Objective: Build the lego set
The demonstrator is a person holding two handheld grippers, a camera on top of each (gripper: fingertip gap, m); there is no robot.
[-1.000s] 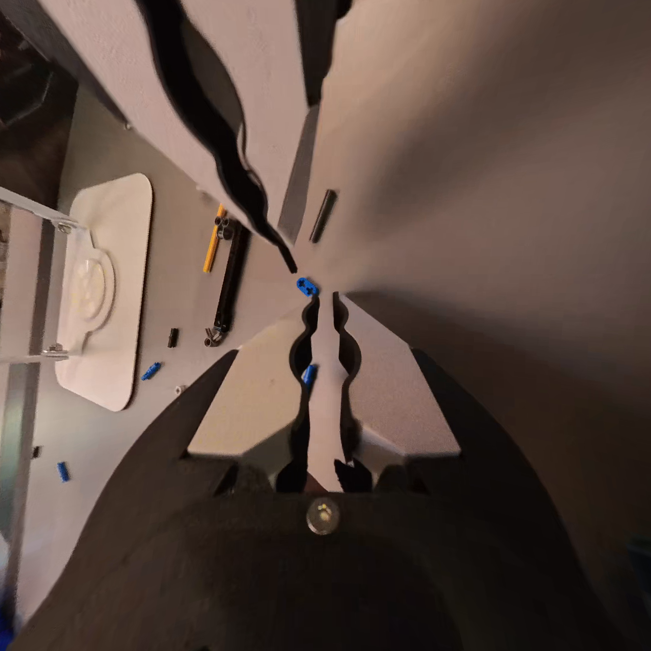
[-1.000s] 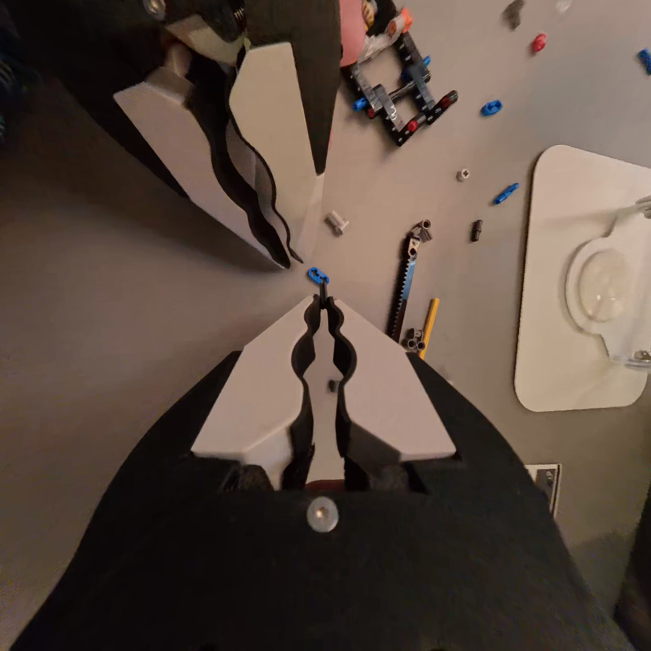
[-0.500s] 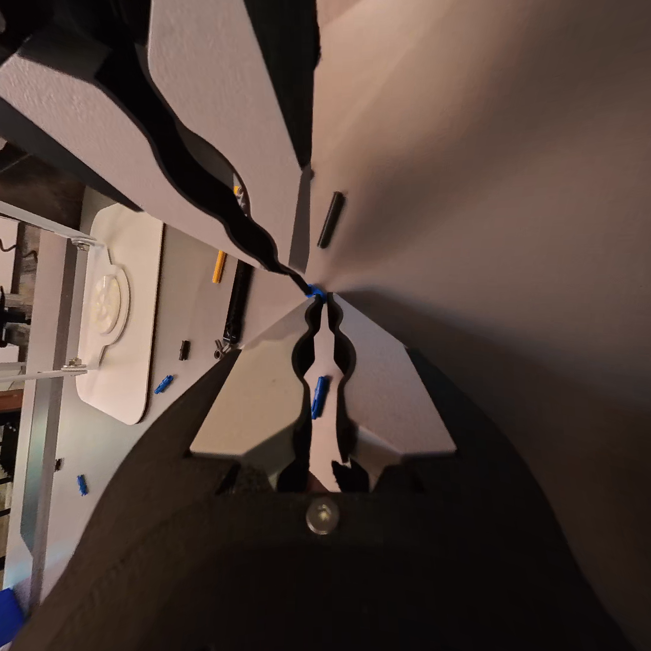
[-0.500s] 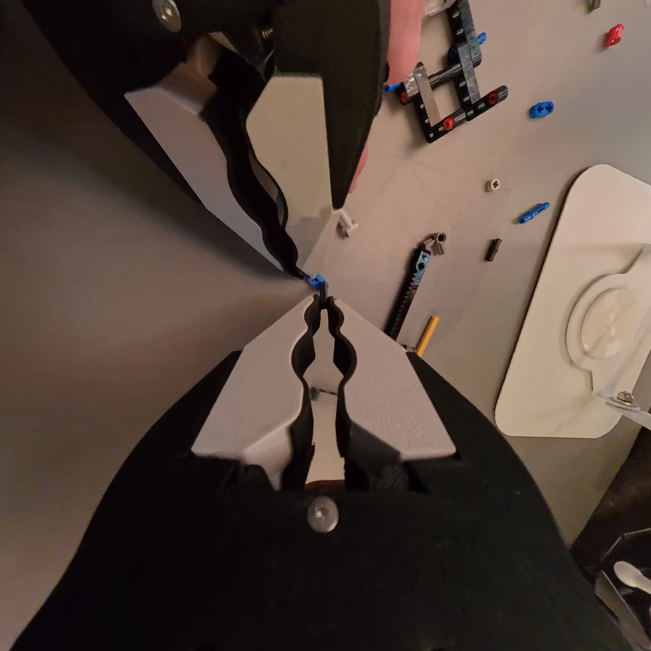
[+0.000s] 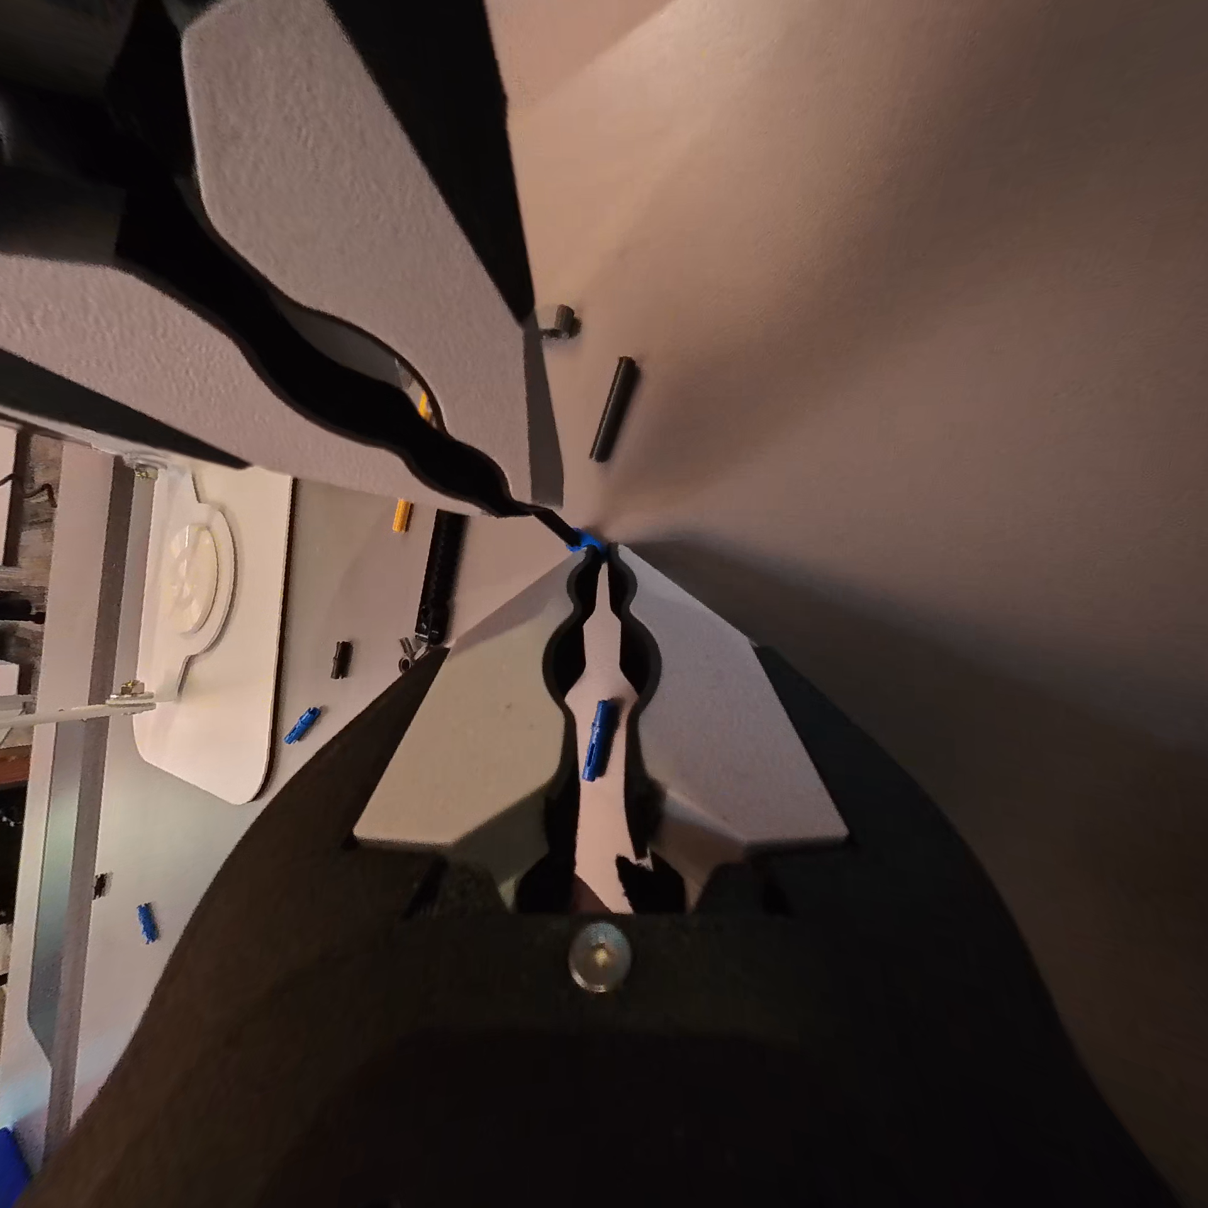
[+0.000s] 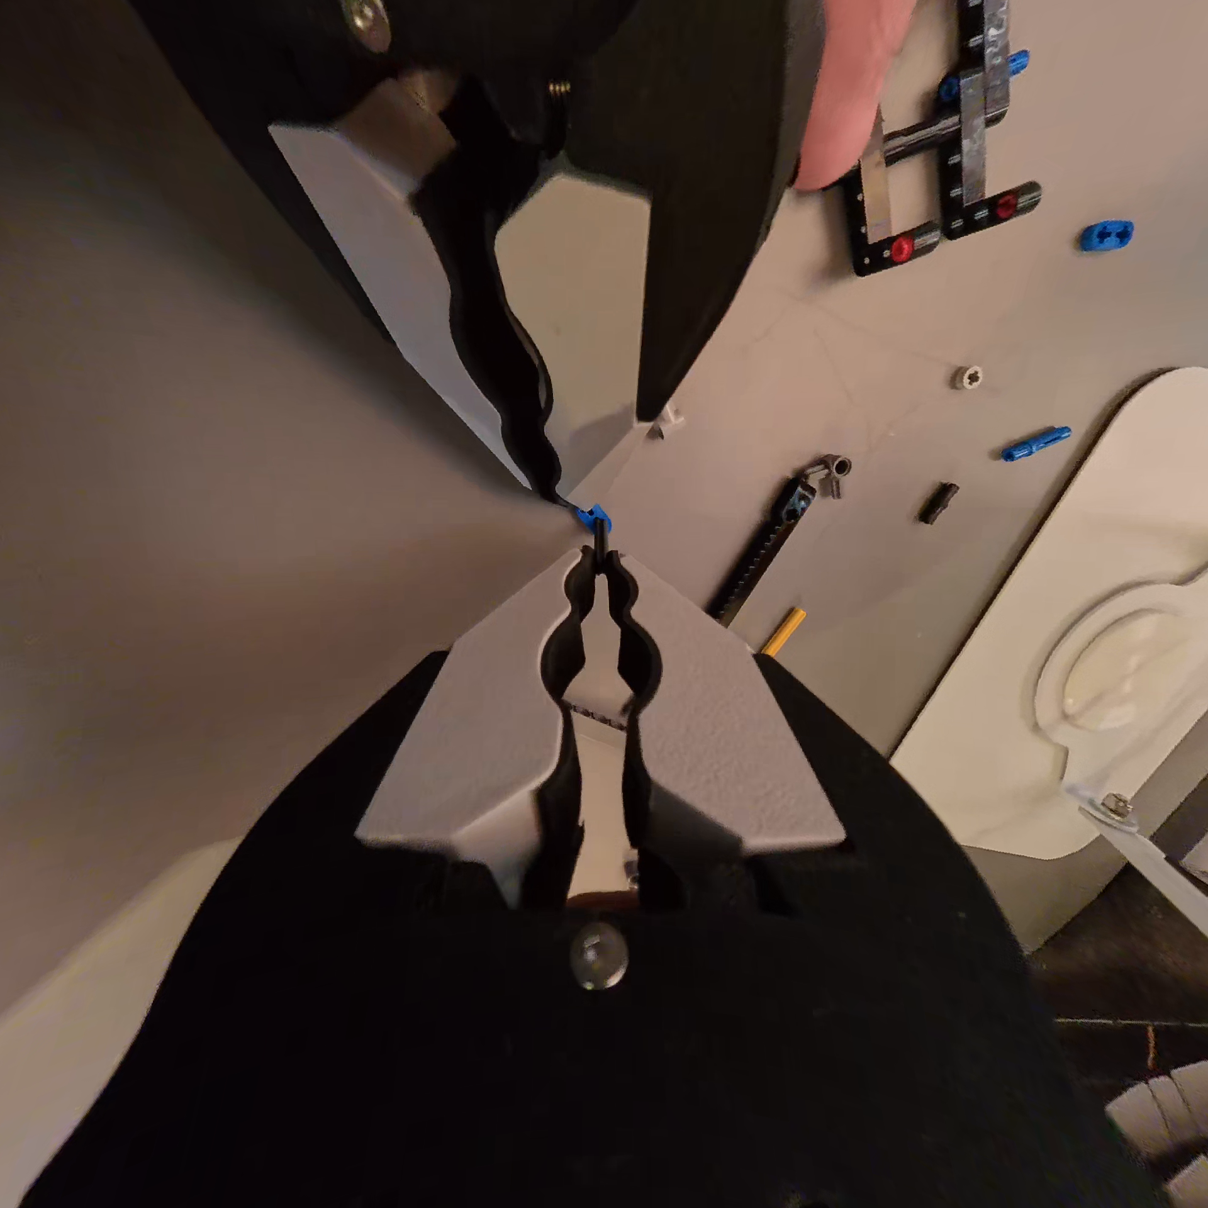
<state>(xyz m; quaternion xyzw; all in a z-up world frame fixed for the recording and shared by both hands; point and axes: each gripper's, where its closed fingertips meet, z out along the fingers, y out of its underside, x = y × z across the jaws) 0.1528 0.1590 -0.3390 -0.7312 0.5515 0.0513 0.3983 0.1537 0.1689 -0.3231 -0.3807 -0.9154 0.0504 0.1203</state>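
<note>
A small blue connector (image 6: 591, 518) sits on the end of a short black pin (image 6: 599, 542). My right gripper (image 6: 598, 561) is shut on that pin and holds it above the table. My left gripper (image 5: 595, 554) meets it tip to tip, and its jaws are pinched on the blue connector (image 5: 584, 539). In the right wrist view the left gripper (image 6: 555, 493) comes in from the upper left. In the left wrist view the right gripper (image 5: 555, 520) comes in from the upper left. Most of the connector is hidden by the fingertips.
On the grey table lie a black and grey frame assembly (image 6: 941, 183), a second blue connector (image 6: 1107, 235), a blue pin (image 6: 1036, 443), a black gear rack (image 6: 765, 542), a yellow axle (image 6: 784, 631) and a black axle (image 5: 614, 408). A white pad (image 6: 1046, 654) lies at the right. My two grippers' fingertips are within a few centimetres of each other. The right tips stand about 4 cm off the black axle (image 5: 614, 408).
The two grippers have come together. The left gripper's jaws, a little apart and short of the blue connector a second ago, now pinch it. The right gripper still holds the black pin.
</note>
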